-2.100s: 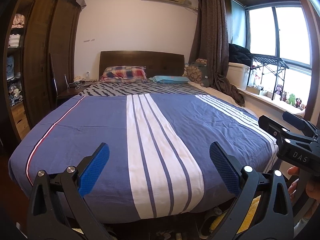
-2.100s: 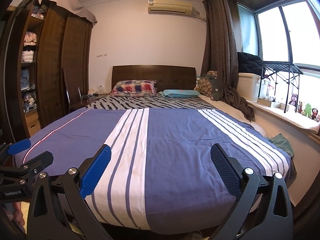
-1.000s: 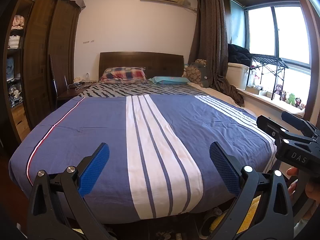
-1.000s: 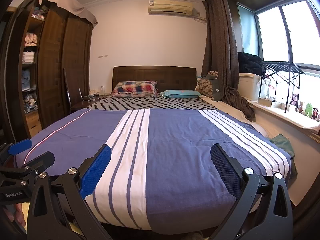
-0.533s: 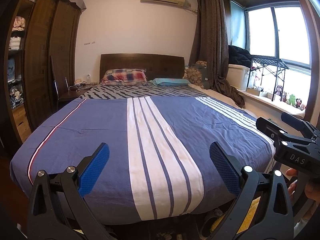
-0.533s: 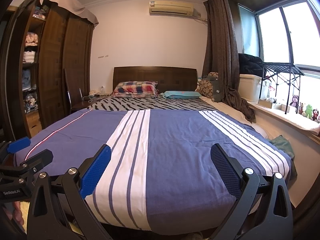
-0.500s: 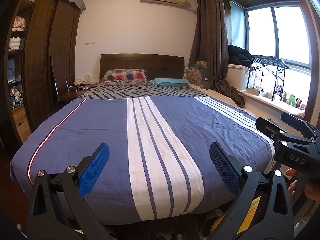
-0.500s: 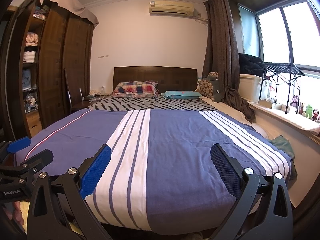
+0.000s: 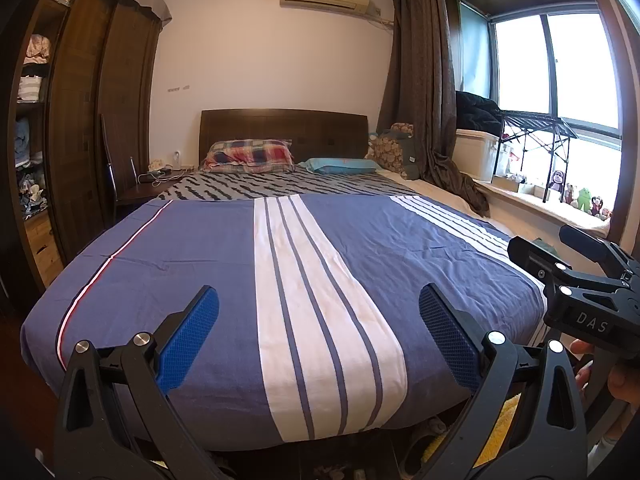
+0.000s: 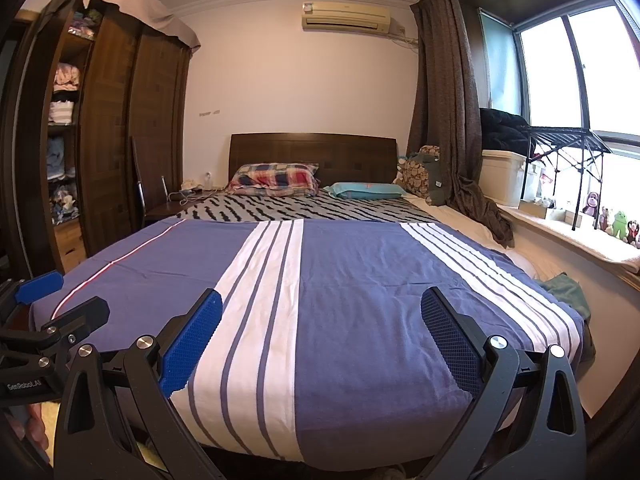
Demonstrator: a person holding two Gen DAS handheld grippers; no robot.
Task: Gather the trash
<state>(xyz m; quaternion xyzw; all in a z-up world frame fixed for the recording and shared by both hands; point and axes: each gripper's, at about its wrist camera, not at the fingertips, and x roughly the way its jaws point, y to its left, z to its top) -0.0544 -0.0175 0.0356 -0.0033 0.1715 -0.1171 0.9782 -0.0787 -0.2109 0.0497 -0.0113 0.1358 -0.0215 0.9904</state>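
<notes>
No trash shows on the bed [image 9: 200, 264] in either view. My left gripper [image 9: 318, 332] is open and empty, held at the foot of the bed above the blue and white striped cover. My right gripper [image 10: 320, 336] is open and empty, beside it on the right. The right gripper also shows at the right edge of the left wrist view [image 9: 560, 264], and the left gripper at the left edge of the right wrist view [image 10: 52, 300]. Small items lie on the floor under the bed's foot [image 9: 344, 472], too dark to tell what they are.
A dark wardrobe [image 9: 80, 120] with open shelves stands on the left. A bedside table [image 9: 148, 190] with cables is by the headboard. Pillows [image 9: 248, 156] lie at the bed's head. A window ledge [image 10: 560, 232] with toys, a white bin [image 10: 504, 176] and a curtain [image 10: 448, 100] are on the right. A green cloth [image 10: 564, 288] lies by the bed.
Both views have shifted slightly downward, so the bed and headboard sit a little lower in frame. Both grippers stay open and empty.
</notes>
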